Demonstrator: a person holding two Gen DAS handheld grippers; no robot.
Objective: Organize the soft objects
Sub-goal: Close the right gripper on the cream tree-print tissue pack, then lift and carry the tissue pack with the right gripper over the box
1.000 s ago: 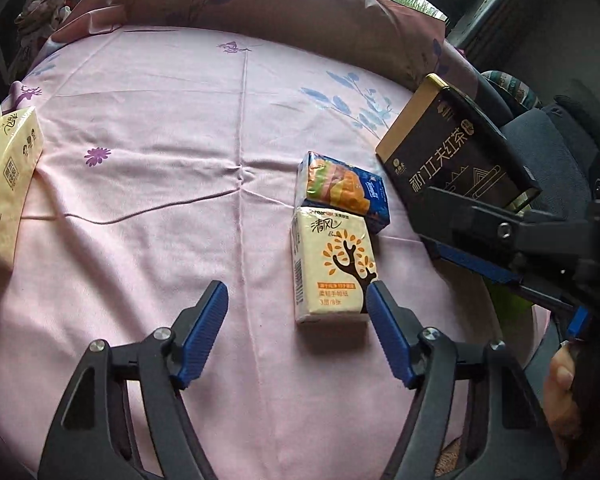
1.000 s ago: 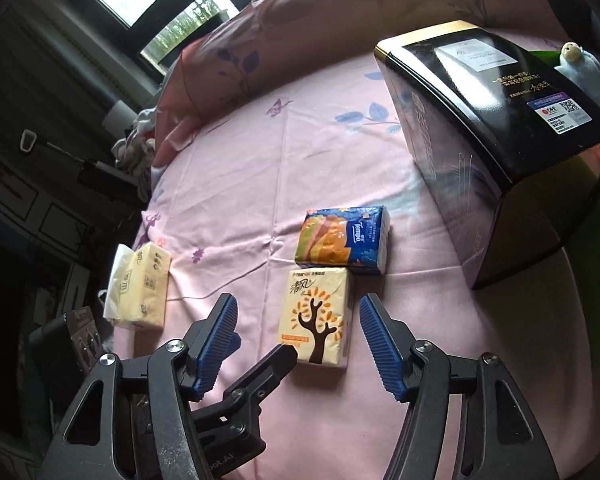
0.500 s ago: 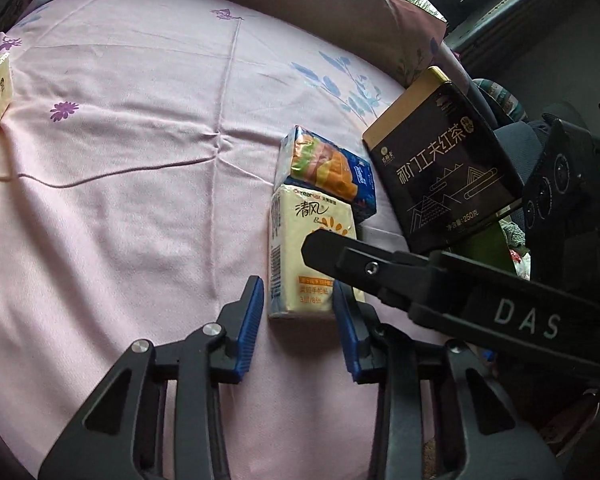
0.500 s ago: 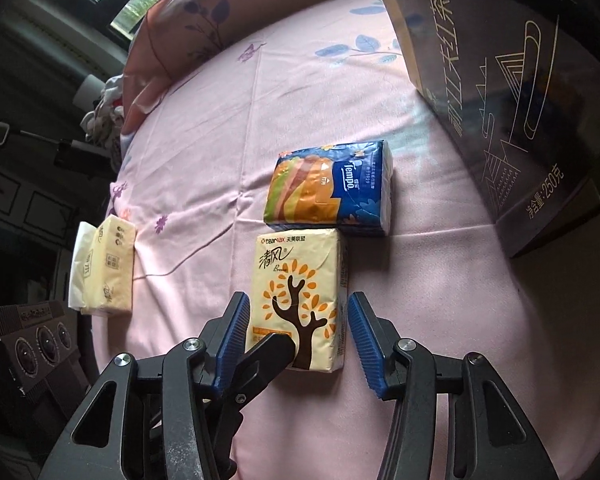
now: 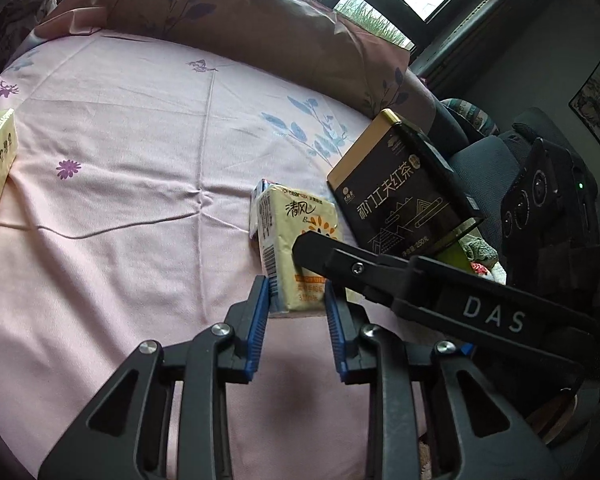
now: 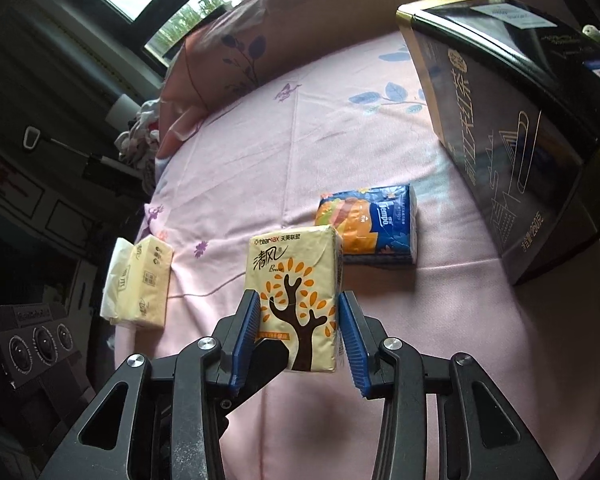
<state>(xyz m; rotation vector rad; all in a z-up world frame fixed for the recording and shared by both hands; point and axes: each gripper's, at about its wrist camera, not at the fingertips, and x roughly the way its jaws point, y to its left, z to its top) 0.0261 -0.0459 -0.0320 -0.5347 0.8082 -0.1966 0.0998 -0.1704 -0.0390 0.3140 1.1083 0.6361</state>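
A yellow tissue pack with a tree print (image 6: 292, 264) is tipped up off the pink bedsheet (image 6: 260, 152). Both grippers hold it. My right gripper (image 6: 298, 300) has its blue pads against the pack's two long sides, and its jaws are closing. My left gripper (image 5: 296, 292) pinches the same pack (image 5: 296, 232) across its thin edge; its jaws are closing too. The right gripper's black finger (image 5: 360, 268) crosses in front of the pack in the left wrist view. A blue and orange tissue pack (image 6: 374, 220) lies flat just behind.
A black and gold tea box (image 6: 500, 140) stands tilted to the right of the packs. A larger pale yellow tissue pack (image 6: 144, 284) lies at the bed's left edge. A pink pillow (image 5: 220, 12) runs along the far side, under a window.
Both pairs of jaws narrowed onto the yellow pack. It went from lying flat to tipped up off the sheet, and it now hides most of the blue pack in the left wrist view.
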